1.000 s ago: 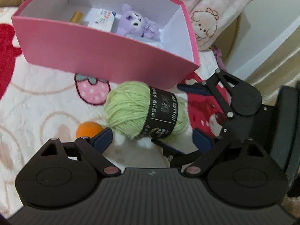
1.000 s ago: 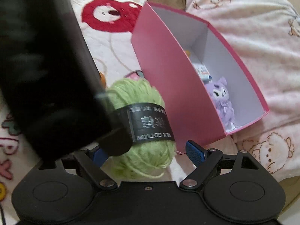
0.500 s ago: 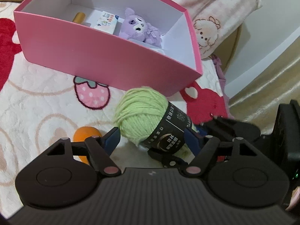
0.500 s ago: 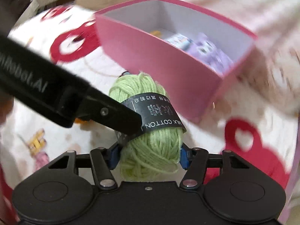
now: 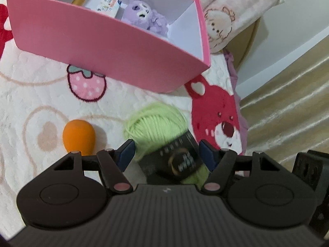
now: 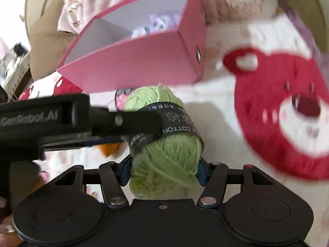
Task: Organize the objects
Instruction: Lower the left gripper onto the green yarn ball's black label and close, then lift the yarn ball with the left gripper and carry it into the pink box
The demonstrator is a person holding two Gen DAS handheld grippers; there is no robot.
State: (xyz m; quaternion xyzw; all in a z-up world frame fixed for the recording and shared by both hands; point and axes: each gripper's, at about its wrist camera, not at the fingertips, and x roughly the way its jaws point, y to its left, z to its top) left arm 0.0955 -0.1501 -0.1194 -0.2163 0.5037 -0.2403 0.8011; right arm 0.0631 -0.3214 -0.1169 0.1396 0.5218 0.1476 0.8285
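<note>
Surface is a white plush blanket (image 5: 41,94) with a strawberry print and a red bear-face print (image 5: 218,121); beige floor at far right. A pink box (image 5: 107,47), open top and white inside, sits at the far side of the blanket. Inside it: purple plush toy (image 5: 144,16), small white printed carton (image 5: 108,5) to its left, and a yellow-brown cylinder (image 5: 78,0) further left.

The green yarn ball (image 6: 164,156) with a black paper band sits near side of the box, right in front of it. The right gripper (image 6: 164,169) has its blue pads pressed into both sides of the yarn, clamped on it. The left gripper (image 5: 166,154) has its fingers spread wide around the yarn's banded end; pads look clear of the yarn, though motion blur there makes contact hard to rule out. In the right wrist view the left gripper's finger crosses from the left over the black band.

An orange egg-shaped object (image 5: 79,133) lies on the blanket left of the yarn, apart from it. A pink-and-white bear-print blanket (image 5: 226,10) is bunched behind the box at far right.
</note>
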